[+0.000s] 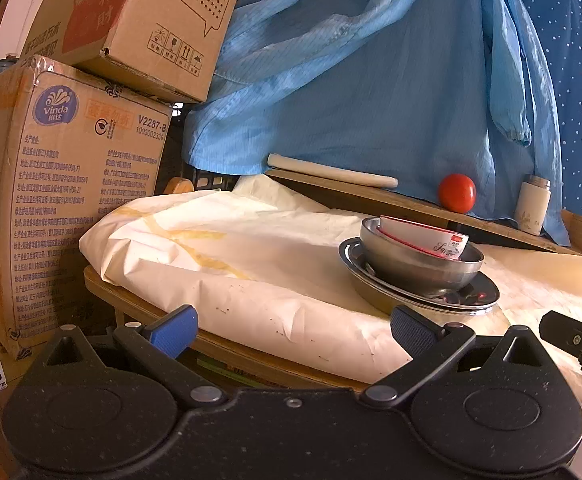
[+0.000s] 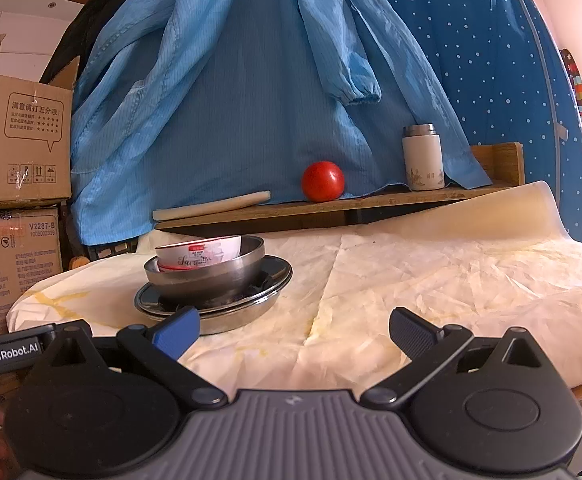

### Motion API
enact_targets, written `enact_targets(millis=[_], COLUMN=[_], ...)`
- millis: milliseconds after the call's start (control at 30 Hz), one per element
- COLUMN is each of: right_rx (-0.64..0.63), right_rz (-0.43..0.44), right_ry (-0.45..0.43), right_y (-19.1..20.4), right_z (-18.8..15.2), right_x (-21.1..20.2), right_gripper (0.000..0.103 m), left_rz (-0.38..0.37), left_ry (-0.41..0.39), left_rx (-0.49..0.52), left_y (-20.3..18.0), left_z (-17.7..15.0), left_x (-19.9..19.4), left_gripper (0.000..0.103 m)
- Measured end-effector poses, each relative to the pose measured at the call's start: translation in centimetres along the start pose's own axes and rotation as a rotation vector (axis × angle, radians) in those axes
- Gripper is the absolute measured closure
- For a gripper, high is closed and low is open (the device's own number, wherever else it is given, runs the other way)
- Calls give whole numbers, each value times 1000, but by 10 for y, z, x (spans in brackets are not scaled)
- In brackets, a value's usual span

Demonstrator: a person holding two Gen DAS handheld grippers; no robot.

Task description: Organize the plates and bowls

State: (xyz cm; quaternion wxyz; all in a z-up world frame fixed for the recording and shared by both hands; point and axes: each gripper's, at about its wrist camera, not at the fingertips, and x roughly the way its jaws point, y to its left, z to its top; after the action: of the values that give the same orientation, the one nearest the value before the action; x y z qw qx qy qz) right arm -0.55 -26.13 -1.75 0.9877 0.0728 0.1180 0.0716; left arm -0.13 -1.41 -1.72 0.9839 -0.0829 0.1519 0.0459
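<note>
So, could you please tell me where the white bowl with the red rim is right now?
The white bowl sits tilted inside the steel bowl, stacked on the steel plates, left of centre in the right wrist view, below the tomato.

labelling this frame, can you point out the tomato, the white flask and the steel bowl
tomato (image 2: 323, 181): right wrist view, middle of its red skin.
white flask (image 2: 422, 162): right wrist view, front of its white body.
steel bowl (image 1: 419, 266): left wrist view, outer wall below the rim.
</note>
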Motion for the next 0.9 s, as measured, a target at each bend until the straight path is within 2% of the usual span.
enact_targets(millis=[900], right_rx=[4], right_rz=[0], right_ry=[3], right_y=[0], right_z=[-1], right_x=[0], right_gripper=[0], left_rz=[3], left_ry=[5], left_rx=[0], left_y=[0], left_z=[-1], left_x=[2], left_gripper=[1])
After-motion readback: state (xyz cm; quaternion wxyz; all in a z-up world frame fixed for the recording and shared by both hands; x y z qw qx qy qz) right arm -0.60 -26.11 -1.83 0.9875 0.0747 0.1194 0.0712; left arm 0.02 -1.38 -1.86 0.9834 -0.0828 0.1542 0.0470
